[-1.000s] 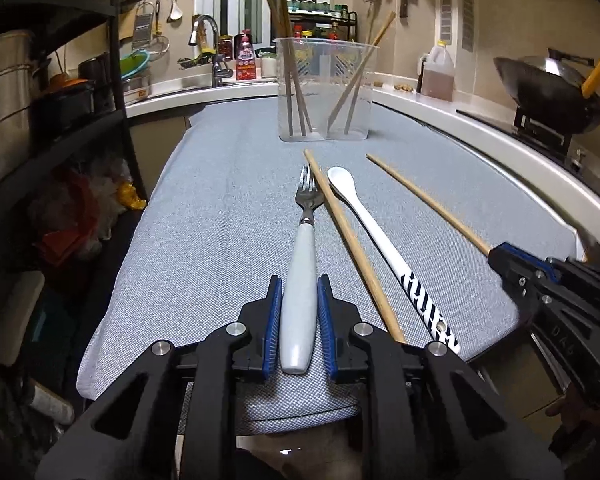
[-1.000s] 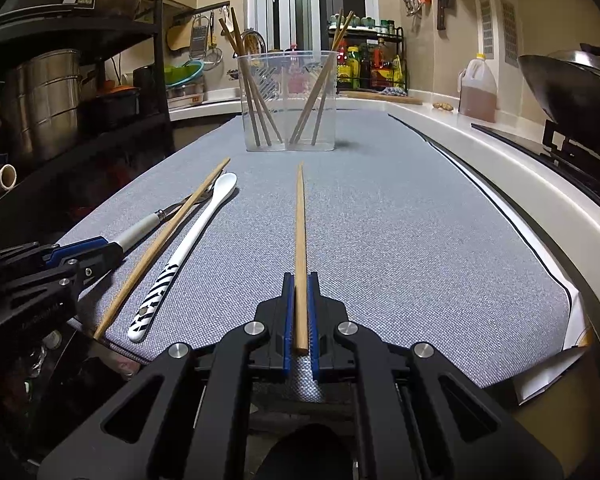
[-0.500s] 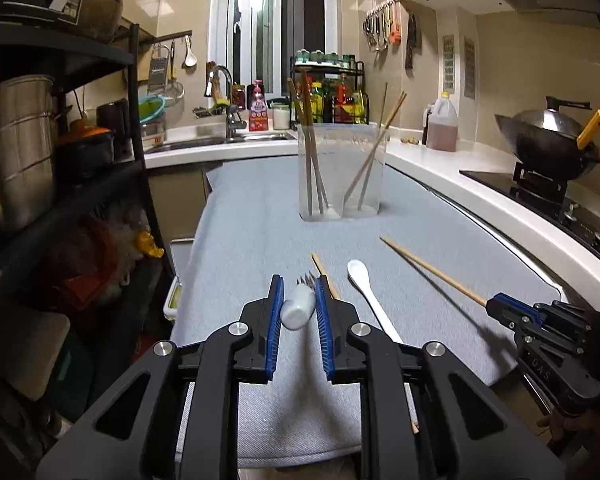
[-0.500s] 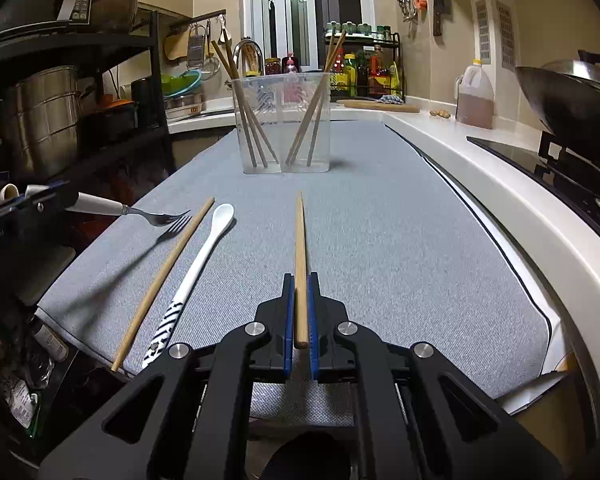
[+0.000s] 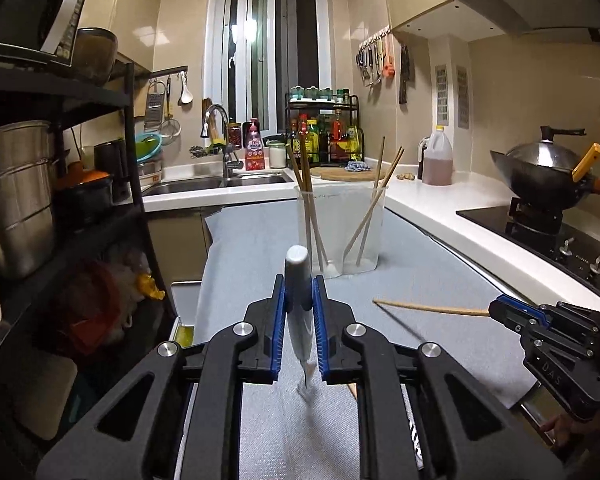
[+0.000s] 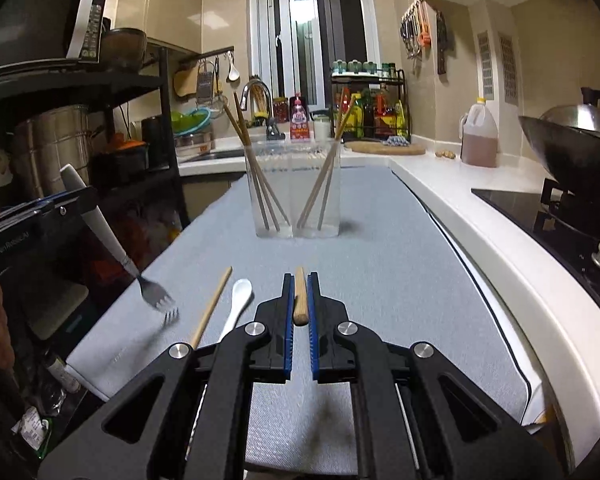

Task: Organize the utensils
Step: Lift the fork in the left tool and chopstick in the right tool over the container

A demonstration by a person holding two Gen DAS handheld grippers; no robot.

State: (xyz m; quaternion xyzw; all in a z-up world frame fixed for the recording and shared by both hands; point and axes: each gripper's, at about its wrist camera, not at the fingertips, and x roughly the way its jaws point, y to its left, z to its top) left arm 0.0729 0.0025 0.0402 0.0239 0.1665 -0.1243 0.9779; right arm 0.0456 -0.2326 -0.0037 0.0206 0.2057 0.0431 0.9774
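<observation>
My left gripper (image 5: 299,328) is shut on a white-handled fork (image 5: 299,300), held above the mat with handle up and tines down; the fork also shows in the right wrist view (image 6: 112,248). My right gripper (image 6: 299,312) is shut on a wooden chopstick (image 6: 299,300), lifted off the mat; this chopstick also shows in the left wrist view (image 5: 432,309). A clear divided holder (image 6: 296,188) with several chopsticks stands further along the grey mat (image 6: 380,280). A second chopstick (image 6: 212,306) and a white spoon (image 6: 238,304) lie on the mat left of my right gripper.
A black shelf rack (image 5: 60,208) with pots stands at the left. A white counter (image 6: 480,224) runs along the right, with a wok (image 5: 548,168) on the stove and an oil jug (image 6: 478,136). A sink (image 5: 216,182) and bottle rack (image 5: 324,132) are behind.
My left gripper lifted the fork off the mat and turned it from flat to handle-up. My right gripper raised its chopstick, tilting it so it points away. The spoon and other chopstick stayed.
</observation>
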